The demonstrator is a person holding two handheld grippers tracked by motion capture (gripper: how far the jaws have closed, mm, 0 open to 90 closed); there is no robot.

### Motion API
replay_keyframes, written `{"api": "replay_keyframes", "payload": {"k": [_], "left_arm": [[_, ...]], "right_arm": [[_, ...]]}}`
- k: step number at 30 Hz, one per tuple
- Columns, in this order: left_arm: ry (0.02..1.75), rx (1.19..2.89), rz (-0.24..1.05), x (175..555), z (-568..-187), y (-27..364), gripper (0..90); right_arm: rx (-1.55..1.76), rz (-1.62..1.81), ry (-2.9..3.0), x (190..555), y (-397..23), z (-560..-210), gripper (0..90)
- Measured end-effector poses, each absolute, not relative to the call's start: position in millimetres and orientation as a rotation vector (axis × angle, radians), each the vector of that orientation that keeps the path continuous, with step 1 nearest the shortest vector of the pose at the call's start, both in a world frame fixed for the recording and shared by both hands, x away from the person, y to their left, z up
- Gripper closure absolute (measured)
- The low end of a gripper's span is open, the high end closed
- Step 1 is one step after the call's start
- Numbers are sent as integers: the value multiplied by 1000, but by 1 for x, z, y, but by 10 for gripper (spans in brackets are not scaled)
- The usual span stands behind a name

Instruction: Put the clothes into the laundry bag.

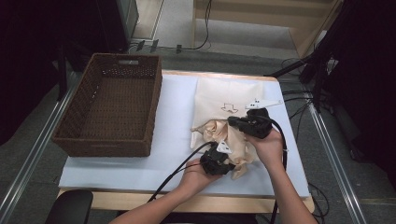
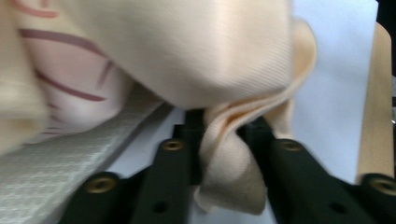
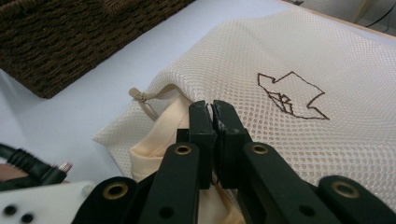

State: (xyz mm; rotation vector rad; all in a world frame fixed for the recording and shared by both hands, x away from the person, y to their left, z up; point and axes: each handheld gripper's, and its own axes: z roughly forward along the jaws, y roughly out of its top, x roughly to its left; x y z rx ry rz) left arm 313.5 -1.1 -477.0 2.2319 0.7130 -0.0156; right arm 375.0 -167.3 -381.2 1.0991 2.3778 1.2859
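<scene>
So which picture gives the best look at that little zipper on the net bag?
The right gripper view: the zipper sits sharp and close at the mesh bag's open edge. The high view shows the bag too small to pick it out; the left gripper view shows bunched cream cloth.

Wicker basket (image 1: 112,105) walls off table's left, bare white mat (image 1: 173,112) between basket and mesh bag (image 1: 224,100)

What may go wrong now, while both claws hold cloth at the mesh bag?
1. The left claw pinches only a thin fold of the cream garment; I think it may slip out under pull.
2. The right claw is shut at the mesh laundry bag opening beside the zipper; the mesh might snag or the opening fall closed.
</scene>
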Motion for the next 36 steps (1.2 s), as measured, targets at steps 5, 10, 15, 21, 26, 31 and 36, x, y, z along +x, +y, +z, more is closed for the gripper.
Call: {"api": "replay_keyframes", "payload": {"k": [5, 10, 15, 21, 26, 31, 36], "left_arm": [[713, 2250, -73, 317, -468, 1, 846], [693, 2217, -64, 320, -444, 11, 848], [715, 2179, -29, 328, -424, 28, 848], [756, 2136, 28, 342, -410, 47, 848], [777, 2127, 80, 350, -404, 57, 848], [799, 2160, 74, 357, -415, 55, 847], [796, 2224, 87, 362, -432, 44, 847]], "right_arm": [[1102, 1288, 2379, 375, -169, -381, 888], [1112, 1291, 2370, 375, -170, -381, 889], [1113, 1293, 2366, 375, -171, -380, 888], [1115, 1292, 2366, 376, -171, -380, 888], [1114, 1294, 2361, 376, -172, -380, 888], [1112, 1288, 2368, 375, -171, -380, 888], [1105, 1288, 2373, 375, -170, -380, 888]]}}
